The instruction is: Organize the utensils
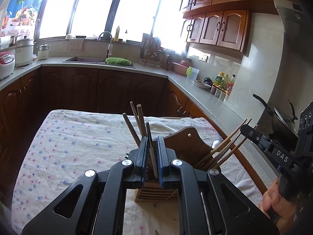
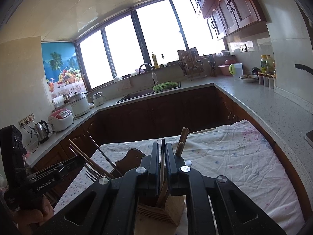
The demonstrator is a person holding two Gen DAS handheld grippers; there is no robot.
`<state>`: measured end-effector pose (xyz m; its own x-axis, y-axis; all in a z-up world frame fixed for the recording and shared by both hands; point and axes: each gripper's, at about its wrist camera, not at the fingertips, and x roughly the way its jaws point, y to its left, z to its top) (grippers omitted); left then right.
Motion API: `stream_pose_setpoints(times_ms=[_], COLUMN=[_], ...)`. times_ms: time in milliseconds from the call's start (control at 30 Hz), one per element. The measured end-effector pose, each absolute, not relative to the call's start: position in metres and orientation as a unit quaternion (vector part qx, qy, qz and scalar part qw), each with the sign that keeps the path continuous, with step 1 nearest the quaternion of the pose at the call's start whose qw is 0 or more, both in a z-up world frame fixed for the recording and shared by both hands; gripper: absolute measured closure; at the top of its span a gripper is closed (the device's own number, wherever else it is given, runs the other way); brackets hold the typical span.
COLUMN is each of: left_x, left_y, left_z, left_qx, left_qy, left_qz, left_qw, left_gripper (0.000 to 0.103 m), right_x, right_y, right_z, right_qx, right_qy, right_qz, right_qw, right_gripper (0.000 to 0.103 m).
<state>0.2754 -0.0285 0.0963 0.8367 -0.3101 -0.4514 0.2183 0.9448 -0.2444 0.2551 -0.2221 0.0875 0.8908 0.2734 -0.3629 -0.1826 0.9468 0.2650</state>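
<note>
While the left gripper [image 1: 152, 154] holds its jaws narrow around a dark utensil handle [image 1: 148, 135], pads apparently slack, the right gripper [image 2: 161, 162] likewise brackets a thin dark handle [image 2: 162, 152]. Both hang over the slatted wooden utensil holder [image 1: 156, 192], bristling with chopsticks [image 1: 225, 146], on the floral-clothed table [image 1: 68, 146].

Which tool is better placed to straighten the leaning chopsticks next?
Right, narrowly: each tool has a dark utensil between its jaws, but the right tool is beside the tops of the leaning chopsticks, while the left tool is over the wooden holder.
</note>
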Motion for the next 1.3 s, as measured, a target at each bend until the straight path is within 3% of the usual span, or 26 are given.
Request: stream_pose_setpoints(times_ms=[167, 267, 333, 400, 567, 633, 800, 1000, 1300], left_x=[0.259, 0.247, 0.238, 0.229, 0.203, 0.190, 0.162, 0.131, 0.093], left_y=[-0.020, -0.015, -0.010, -0.006, 0.002, 0.005, 0.012, 0.015, 0.018], left_z=[0.100, 0.100, 0.099, 0.097, 0.087, 0.081, 0.065, 0.045, 0.021], left_qx=[-0.103, -0.110, -0.118, -0.124, -0.136, -0.138, -0.157, -0.165, -0.167], left_qy=[0.235, 0.231, 0.230, 0.230, 0.234, 0.234, 0.241, 0.252, 0.260], left_qz=[-0.138, -0.133, -0.129, -0.125, -0.113, -0.104, -0.086, -0.072, -0.065], left_qw=[0.957, 0.957, 0.957, 0.957, 0.956, 0.957, 0.954, 0.951, 0.949], left_gripper=[0.085, 0.079, 0.074, 0.071, 0.052, 0.042, 0.027, 0.025, 0.018], right_x=[0.246, 0.235, 0.228, 0.220, 0.198, 0.189, 0.162, 0.126, 0.078], right_y=[-0.227, -0.230, -0.230, -0.230, -0.231, -0.233, -0.238, -0.246, -0.252], right_z=[0.092, 0.097, 0.099, 0.099, 0.086, 0.077, 0.057, 0.031, 0.001], right_qx=[0.129, 0.140, 0.143, 0.147, 0.154, 0.158, 0.171, 0.189, 0.200], right_qy=[0.199, 0.189, 0.182, 0.179, 0.179, 0.180, 0.192, 0.209, 0.220], right_qz=[0.124, 0.130, 0.133, 0.138, 0.142, 0.141, 0.140, 0.134, 0.116], right_qw=[0.964, 0.963, 0.964, 0.963, 0.961, 0.961, 0.956, 0.950, 0.948], right_gripper=[0.092, 0.076, 0.060, 0.053, 0.036, 0.023, 0.018, 0.010, 0.006])
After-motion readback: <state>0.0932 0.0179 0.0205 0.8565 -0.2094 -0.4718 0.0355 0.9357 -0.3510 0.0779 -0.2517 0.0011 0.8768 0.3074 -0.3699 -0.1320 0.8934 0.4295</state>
